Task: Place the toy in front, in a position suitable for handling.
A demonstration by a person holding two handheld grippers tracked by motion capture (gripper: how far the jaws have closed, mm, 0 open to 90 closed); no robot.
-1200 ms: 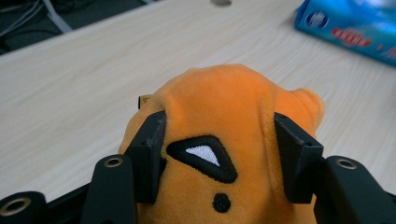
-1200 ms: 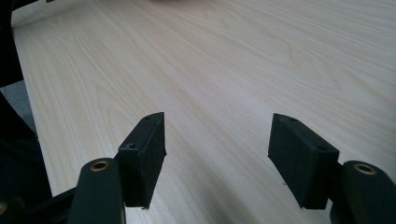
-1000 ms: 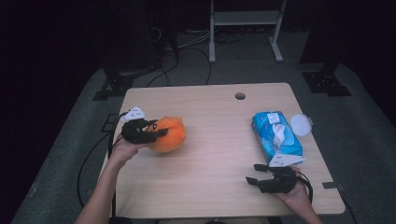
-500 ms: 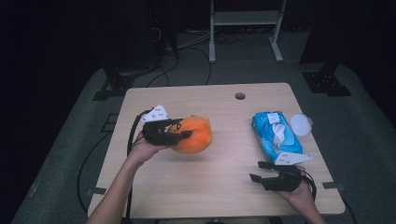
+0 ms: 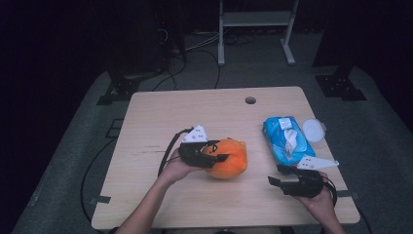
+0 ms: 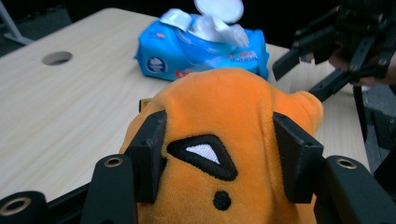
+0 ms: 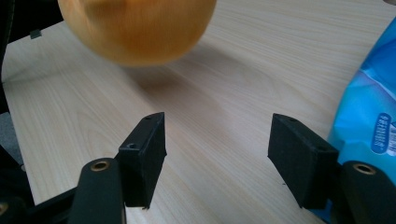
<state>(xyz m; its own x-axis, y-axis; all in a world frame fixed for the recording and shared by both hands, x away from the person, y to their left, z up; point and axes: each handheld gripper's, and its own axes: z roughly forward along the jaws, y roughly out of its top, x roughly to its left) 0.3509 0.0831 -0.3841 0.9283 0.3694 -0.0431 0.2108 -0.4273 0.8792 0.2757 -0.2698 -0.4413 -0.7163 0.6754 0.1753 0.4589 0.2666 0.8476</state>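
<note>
We see the left gripper point(image 5: 217, 152) near the middle of the pale wood-grain counter point(image 5: 146, 126), its black fingers point(image 6: 148, 154) pinching an orange plush toy point(image 5: 227, 158) from both sides. The toy is soft and rounded, with short velvety pile and a black-edged white triangle stitched on it. In the right gripper view it looks blurred and may hang just above the counter. The right gripper point(image 5: 277, 176) sits near the counter's front right corner, its blocky fingers point(image 7: 144, 156) spread wide with bare wood between them. Just beside it lies a glossy blue pack of wipes point(image 5: 286, 140), its round white lid point(image 5: 313, 130) flipped open and a crumpled sheet poking out.
</note>
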